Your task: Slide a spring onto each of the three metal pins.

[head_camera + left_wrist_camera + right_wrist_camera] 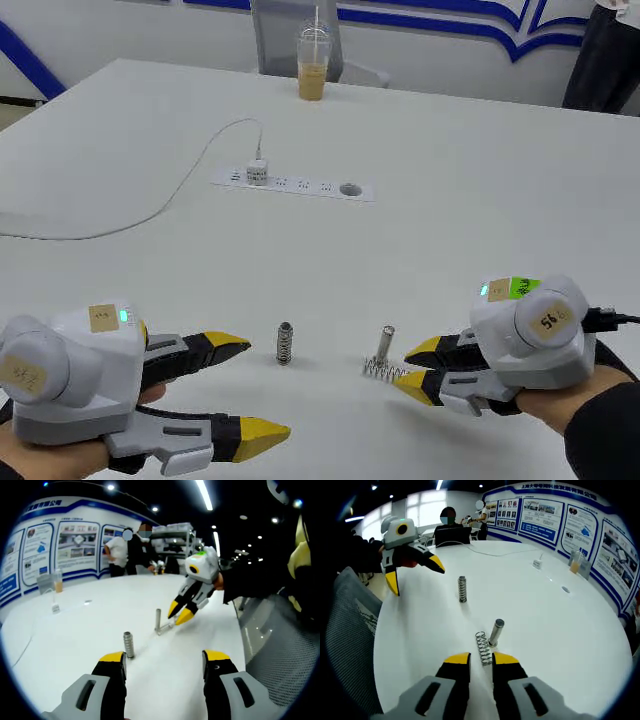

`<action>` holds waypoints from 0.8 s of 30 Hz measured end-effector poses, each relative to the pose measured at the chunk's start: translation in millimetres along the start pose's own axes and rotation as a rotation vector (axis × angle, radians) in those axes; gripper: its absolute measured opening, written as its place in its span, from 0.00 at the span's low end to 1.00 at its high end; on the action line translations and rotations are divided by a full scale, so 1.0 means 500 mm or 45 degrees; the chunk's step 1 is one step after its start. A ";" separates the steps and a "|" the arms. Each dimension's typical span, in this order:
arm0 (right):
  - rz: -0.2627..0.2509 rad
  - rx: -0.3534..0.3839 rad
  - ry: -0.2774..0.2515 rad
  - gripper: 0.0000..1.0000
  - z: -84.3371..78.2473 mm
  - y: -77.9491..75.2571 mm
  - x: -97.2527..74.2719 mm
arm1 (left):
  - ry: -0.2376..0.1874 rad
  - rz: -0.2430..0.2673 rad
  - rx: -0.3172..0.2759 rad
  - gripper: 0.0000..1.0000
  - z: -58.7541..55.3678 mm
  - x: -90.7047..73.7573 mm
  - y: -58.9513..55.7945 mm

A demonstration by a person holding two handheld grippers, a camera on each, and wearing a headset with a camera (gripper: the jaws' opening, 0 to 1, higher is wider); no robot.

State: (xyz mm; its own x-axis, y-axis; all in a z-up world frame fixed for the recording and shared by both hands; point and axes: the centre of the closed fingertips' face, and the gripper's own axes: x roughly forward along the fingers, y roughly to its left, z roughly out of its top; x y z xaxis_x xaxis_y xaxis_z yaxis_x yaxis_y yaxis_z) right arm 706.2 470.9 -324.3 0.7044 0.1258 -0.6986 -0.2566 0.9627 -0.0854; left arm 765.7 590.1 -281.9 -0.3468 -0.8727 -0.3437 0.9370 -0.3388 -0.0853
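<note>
On the white counter (450,230), close to its near edge, a short steel pin already wearing a coiled metal spring (285,343) (129,644) (462,588) stands upright. Toward the right side, a bare cylindrical metal pin (385,343) (158,619) (496,631) also stands upright. A loose silver wire spring (382,371) (165,627) (482,647) lies flat against its base.

The right gripper (417,369) (181,614) (481,659) sits low by the near-right edge. Its yellow-tipped jaws are narrowly apart, and the loose spring's near end lies just at the gap, not pinched. The left gripper (243,390) (165,657) (415,575) is at the near-left corner, jaws spread wide with nothing between them, pointing toward the sprung pin.

A white power strip (295,184) with a white cable (170,205) lies mid-counter. A clear plastic cup of tan drink (313,68) stands at the far edge.
</note>
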 end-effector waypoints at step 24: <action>0.087 0.004 0.094 0.14 -0.036 -0.001 0.030 | 0.013 -0.010 -0.005 0.61 -0.009 0.003 -0.001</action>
State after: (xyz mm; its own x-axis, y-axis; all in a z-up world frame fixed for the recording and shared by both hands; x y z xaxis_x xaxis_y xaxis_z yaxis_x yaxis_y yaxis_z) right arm 704.8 468.2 -347.3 0.6346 0.1733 -0.7532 -0.3001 0.9533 -0.0336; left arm 765.0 590.7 -286.5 -0.3539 -0.8663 -0.3526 0.9343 -0.3444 -0.0915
